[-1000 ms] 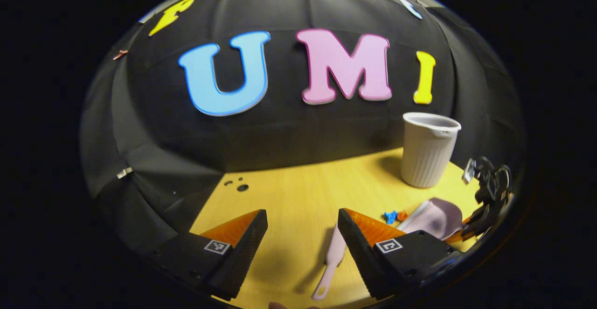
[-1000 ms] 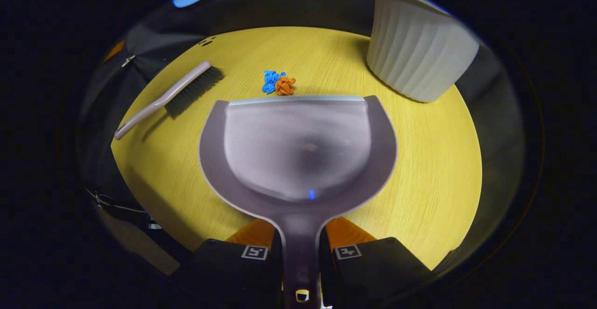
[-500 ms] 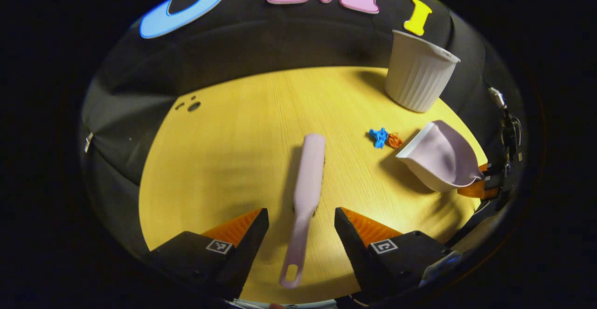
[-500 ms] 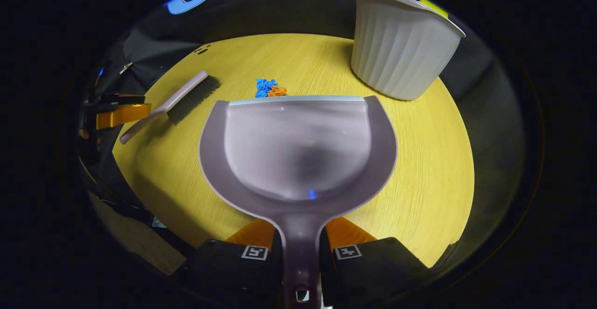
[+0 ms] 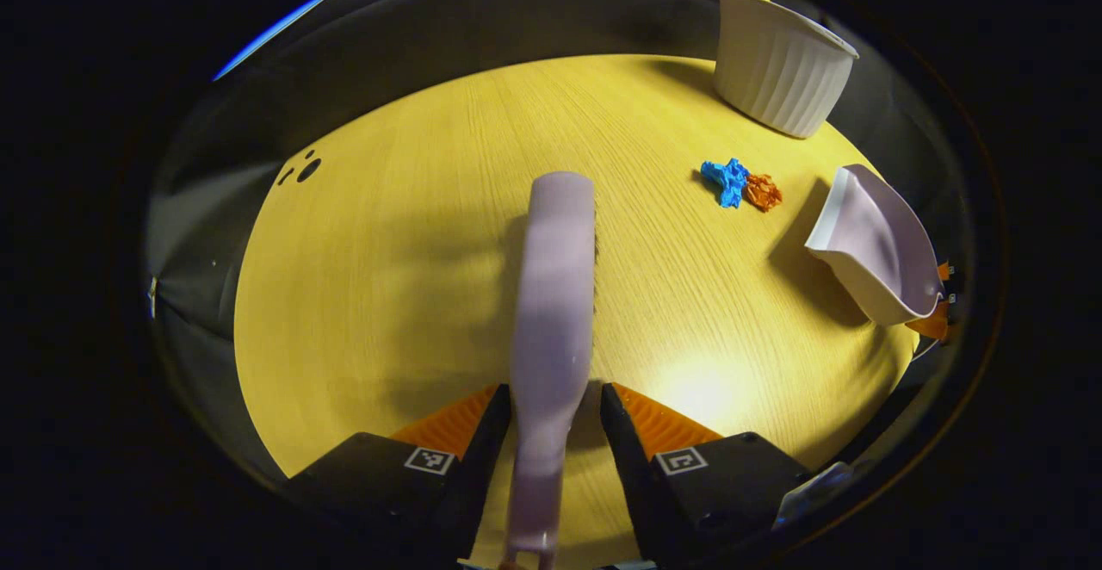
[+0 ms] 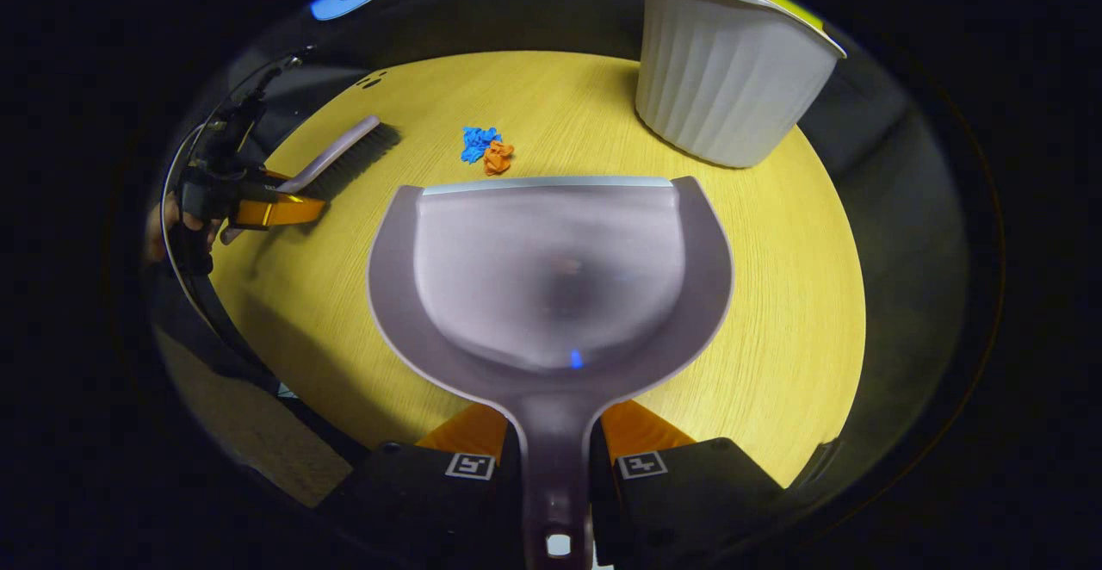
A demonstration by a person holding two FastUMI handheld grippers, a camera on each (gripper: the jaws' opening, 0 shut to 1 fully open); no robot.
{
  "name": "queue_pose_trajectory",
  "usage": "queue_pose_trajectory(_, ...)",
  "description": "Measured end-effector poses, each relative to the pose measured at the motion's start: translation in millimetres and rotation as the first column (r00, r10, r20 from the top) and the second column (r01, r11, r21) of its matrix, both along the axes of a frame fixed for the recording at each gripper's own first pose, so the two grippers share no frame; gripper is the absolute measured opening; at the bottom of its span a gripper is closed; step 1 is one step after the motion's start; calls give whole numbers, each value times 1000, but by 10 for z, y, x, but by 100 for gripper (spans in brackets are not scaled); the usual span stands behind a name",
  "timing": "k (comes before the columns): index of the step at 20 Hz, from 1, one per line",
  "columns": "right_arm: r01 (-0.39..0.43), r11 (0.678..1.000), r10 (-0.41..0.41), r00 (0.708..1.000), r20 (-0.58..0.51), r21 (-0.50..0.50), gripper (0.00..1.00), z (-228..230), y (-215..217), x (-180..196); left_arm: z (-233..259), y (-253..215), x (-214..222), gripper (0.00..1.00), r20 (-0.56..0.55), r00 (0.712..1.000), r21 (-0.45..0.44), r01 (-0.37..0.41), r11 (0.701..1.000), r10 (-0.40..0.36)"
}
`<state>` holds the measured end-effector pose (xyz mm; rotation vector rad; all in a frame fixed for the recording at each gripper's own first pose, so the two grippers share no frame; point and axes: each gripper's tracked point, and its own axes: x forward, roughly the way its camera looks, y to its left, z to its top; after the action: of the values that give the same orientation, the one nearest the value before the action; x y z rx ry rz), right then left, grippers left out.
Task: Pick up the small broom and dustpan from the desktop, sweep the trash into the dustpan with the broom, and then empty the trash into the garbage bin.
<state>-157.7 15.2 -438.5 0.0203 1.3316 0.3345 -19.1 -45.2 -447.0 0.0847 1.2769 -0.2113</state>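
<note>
A pale lilac broom [image 5: 555, 294] lies on the yellow desktop [image 5: 387, 294], handle toward me. My left gripper [image 5: 555, 402] is shut on that handle, one finger against each side. The right gripper view shows the broom [image 6: 344, 152] bristles-down with the left gripper [image 6: 267, 208] at its handle end. My right gripper [image 6: 555, 445] is shut on the handle of the lilac dustpan [image 6: 551, 269], held level above the desk. A blue paper scrap [image 6: 476, 141] and an orange one [image 6: 497, 157] lie just beyond the pan's front lip. In the left gripper view the scraps [image 5: 740, 184] sit left of the dustpan [image 5: 869, 243].
A white ribbed garbage bin [image 6: 723, 71] stands upright at the far right of the desk, also seen as the bin [image 5: 779, 62] behind the scraps. Small dark holes [image 5: 306, 170] mark the desk's far left. A hand [image 6: 159, 230] holds the left gripper by the desk's left edge.
My left gripper tilted down, moved onto the broom handle and its fingers narrowed onto it. The dustpan in my right gripper drifted slightly; the scraps now show a bit farther from its lip.
</note>
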Motion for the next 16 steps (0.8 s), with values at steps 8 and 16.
queue_pose_trajectory(8, -36, 999, 37, 999, -33, 26, 37, -21, -21, -22, -79, -149, 50, 47, -22, 1000, -48, 6, 999, -8)
queue_pose_trajectory(16, -209, 978, 207, 974, -90, -19, 32, -42, -14, -98, 129, -456, 535, 28, 74, 995, -35, 66, 997, -63)
